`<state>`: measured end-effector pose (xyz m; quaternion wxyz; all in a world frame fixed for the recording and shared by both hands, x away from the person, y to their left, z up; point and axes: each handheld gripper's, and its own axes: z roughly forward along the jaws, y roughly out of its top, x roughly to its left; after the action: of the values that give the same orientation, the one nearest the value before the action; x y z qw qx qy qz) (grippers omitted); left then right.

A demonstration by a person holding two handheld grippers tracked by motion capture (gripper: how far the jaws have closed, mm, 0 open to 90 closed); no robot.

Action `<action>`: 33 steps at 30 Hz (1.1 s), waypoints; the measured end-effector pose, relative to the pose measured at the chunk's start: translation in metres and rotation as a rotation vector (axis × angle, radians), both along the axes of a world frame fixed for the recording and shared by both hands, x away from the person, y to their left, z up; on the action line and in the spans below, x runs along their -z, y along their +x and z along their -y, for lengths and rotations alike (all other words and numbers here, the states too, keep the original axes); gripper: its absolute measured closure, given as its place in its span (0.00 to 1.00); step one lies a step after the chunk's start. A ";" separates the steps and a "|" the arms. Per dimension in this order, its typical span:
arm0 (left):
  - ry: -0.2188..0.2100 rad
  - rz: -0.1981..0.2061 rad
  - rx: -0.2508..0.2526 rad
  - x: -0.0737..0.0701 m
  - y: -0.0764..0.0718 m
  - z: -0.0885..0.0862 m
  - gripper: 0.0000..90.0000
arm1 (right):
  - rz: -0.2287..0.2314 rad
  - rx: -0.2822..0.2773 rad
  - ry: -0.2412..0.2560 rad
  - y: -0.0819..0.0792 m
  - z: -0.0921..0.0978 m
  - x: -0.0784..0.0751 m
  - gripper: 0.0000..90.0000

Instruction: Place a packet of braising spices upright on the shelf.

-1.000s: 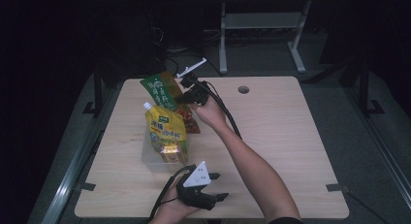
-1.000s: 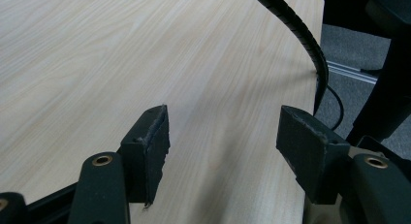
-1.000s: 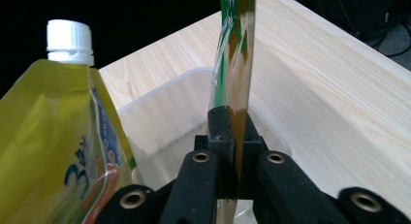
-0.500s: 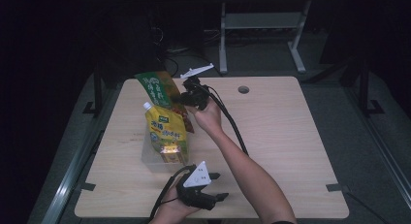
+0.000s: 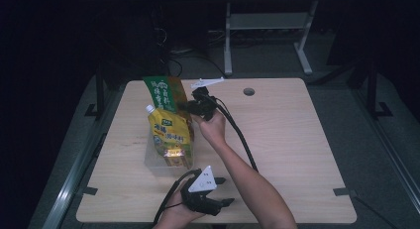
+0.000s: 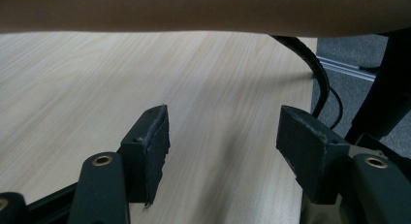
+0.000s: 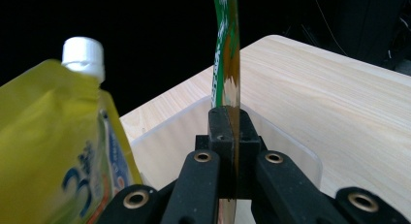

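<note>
Item 1, table (image 5: 297,154): we record a pale wood-grain top with a round hole (image 5: 248,91) near its far edge.

Item 2, clear bin (image 5: 151,157): a transparent container left of centre on the table. In the right gripper view we note its curved translucent rim (image 7: 300,149) just past the jaws.

Item 3, yellow pouch (image 5: 170,135): it stands in the clear bin, white cap (image 5: 149,109) uppermost at its far left corner. In the right gripper view we log it left of the jaws (image 7: 58,151), apart from them.

Item 4, green packet (image 5: 163,92): a flat green and orange sachet held tilted at the bin's far end, behind the yellow pouch. In the right gripper view we see it edge-on, rising upright from between the jaws (image 7: 226,49).

Item 5, right gripper (image 5: 190,106): extended over the far side of the table, its jaws pressed together and pinching the lower edge of the green packet.

Item 6, left gripper (image 5: 225,203): low by the near table edge, well apart from the bin. Its jaws stand spread wide with bare tabletop between them; in its own view we mark the gap (image 6: 223,136).
</note>
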<state>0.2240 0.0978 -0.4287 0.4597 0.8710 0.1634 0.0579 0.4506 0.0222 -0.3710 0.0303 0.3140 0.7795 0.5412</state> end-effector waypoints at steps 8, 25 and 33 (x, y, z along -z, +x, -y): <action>0.004 0.001 0.003 0.000 0.001 0.001 0.40 | 0.014 -0.043 -0.007 -0.001 0.005 0.006 1.00; 0.013 -0.003 0.004 0.002 0.001 0.002 0.40 | 0.041 -0.062 -0.079 0.002 0.014 0.013 1.00; 0.016 -0.003 0.000 0.002 0.002 0.001 0.39 | 0.025 -0.061 -0.099 0.004 0.015 0.011 0.98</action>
<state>0.2257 0.0966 -0.4305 0.4523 0.8748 0.1638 0.0578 0.4551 0.0068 -0.3815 0.0391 0.2811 0.8142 0.5065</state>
